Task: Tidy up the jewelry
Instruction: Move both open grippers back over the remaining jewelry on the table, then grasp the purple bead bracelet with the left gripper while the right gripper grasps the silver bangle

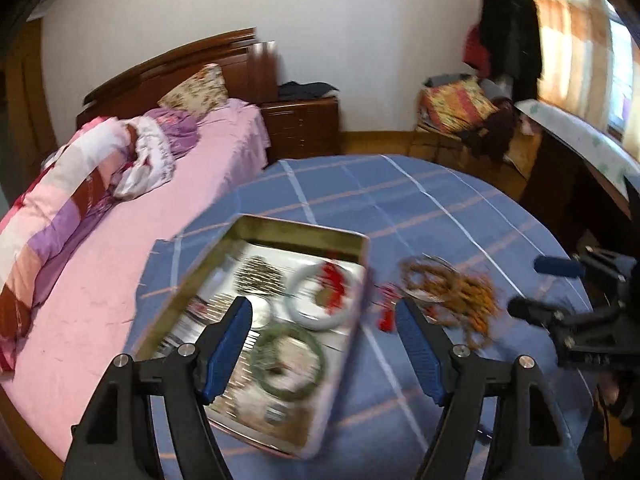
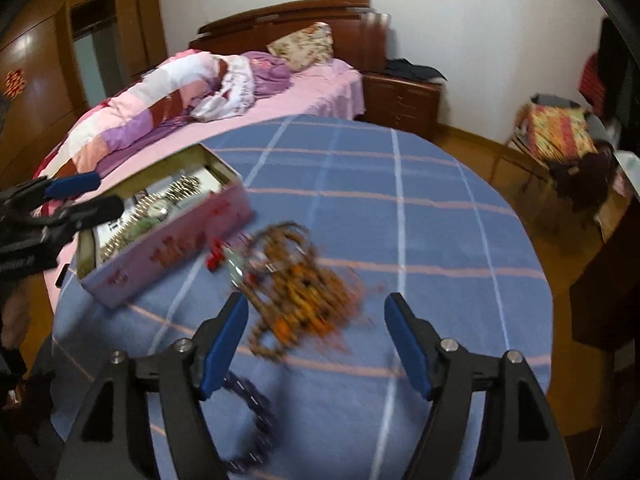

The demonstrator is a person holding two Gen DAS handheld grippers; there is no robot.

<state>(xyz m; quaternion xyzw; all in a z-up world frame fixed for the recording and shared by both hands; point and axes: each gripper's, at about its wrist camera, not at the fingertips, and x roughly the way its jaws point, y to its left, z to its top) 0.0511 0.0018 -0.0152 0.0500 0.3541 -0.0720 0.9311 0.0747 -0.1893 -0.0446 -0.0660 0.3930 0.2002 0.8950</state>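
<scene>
Both tools gape empty: left tool (image 1: 324, 344) over the tin (image 1: 304, 236), right tool (image 2: 316, 344) above the bead tangle (image 2: 304, 284) on the counter (image 2: 440, 240). Light, limp, snag-prone; pinch one outer strand.

Tin (image 2: 168, 248) on table (image 2: 400, 240), bead heap (image 2: 304, 280) right of it, bed (image 2: 280, 92) behind

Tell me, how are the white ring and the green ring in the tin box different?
The white ring has something red lying across it; the green ring does not. The white ring lies farther from the left gripper, the green ring nearer. Both are round and lie flat in the tin box.
</scene>
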